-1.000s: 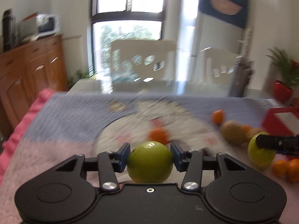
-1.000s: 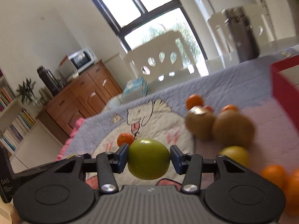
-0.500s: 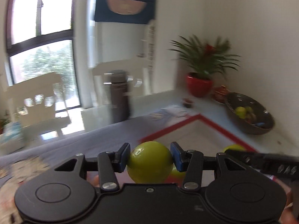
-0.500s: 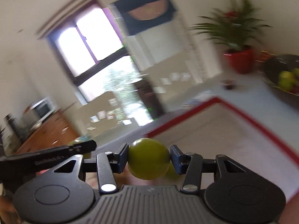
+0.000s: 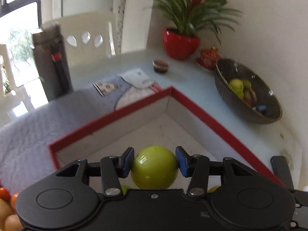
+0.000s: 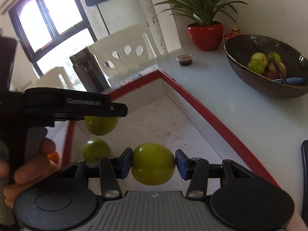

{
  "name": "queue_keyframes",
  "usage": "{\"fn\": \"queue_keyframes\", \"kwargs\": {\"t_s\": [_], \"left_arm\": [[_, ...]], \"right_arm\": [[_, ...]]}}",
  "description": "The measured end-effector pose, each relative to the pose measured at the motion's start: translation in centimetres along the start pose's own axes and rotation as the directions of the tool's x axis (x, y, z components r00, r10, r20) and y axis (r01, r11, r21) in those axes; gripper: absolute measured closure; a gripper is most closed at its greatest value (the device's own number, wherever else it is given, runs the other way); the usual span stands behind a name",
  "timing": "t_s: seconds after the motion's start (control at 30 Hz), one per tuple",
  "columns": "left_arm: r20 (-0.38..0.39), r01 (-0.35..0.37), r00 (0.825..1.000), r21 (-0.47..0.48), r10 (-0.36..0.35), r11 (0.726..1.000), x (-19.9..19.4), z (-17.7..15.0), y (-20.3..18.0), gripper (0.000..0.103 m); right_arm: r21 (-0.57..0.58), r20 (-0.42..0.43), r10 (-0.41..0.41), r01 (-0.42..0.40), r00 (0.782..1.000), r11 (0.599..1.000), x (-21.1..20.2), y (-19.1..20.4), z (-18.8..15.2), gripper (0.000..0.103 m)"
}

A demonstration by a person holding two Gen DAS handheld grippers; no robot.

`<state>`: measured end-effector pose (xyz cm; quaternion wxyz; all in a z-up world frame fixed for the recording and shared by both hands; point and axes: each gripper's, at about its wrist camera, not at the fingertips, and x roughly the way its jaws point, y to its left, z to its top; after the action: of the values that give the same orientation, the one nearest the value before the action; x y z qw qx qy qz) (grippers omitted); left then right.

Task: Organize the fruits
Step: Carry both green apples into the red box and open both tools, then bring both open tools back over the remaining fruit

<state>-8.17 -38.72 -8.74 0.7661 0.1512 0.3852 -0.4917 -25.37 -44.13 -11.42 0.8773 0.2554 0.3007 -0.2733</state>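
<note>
A round green apple (image 5: pixel 154 167) sits clamped between the blue pads of the left gripper (image 5: pixel 154 162), jaws closed against its sides. The right gripper (image 6: pixel 153 163) likewise pinches a second round green apple (image 6: pixel 153 163). Below and ahead of both sets of jaws lies a shallow red-rimmed white cardboard box (image 5: pixel 167 104). Left of the right jaws, another green apple (image 6: pixel 96 150) rests in the box. Farther right, a dark bowl of fruit (image 6: pixel 240 61) stands on the pale table (image 6: pixel 221 100).
</note>
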Motion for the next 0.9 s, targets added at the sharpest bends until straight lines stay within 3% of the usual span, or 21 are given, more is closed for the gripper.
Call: {"fn": "queue_keyframes", "kwargs": {"t_s": [0.33,0.47,0.53,0.7,0.9], "left_arm": [[-0.088,0.040,0.995,0.011,-0.039,0.999,2.7,-0.4,-0.2,0.046],[-0.125,0.017,0.992,0.013,-0.015,1.000,3.2,-0.3,-0.3,0.046],[-0.141,0.016,0.990,0.008,-0.015,1.000,3.4,-0.2,-0.3,0.039],[-0.084,0.025,0.996,0.026,-0.022,0.999,1.0,-0.2,-0.5,0.039],[0.027,-0.002,1.000,0.047,0.001,0.999,-5.5,-1.0,0.6,0.033]], "right_arm": [[-0.036,-0.048,-0.063,0.061,0.997,0.997,0.9,0.7,-0.8,0.052],[-0.045,-0.047,-0.075,0.073,0.996,0.996,0.8,1.0,-0.9,0.052],[-0.041,-0.048,-0.077,0.075,0.996,0.996,0.9,0.9,-0.8,0.052],[-0.042,-0.002,-0.104,0.104,0.995,0.994,-0.7,1.0,-0.8,0.045],[-0.023,0.073,-0.073,0.075,0.995,0.997,-4.3,1.4,-0.7,0.040]]}}
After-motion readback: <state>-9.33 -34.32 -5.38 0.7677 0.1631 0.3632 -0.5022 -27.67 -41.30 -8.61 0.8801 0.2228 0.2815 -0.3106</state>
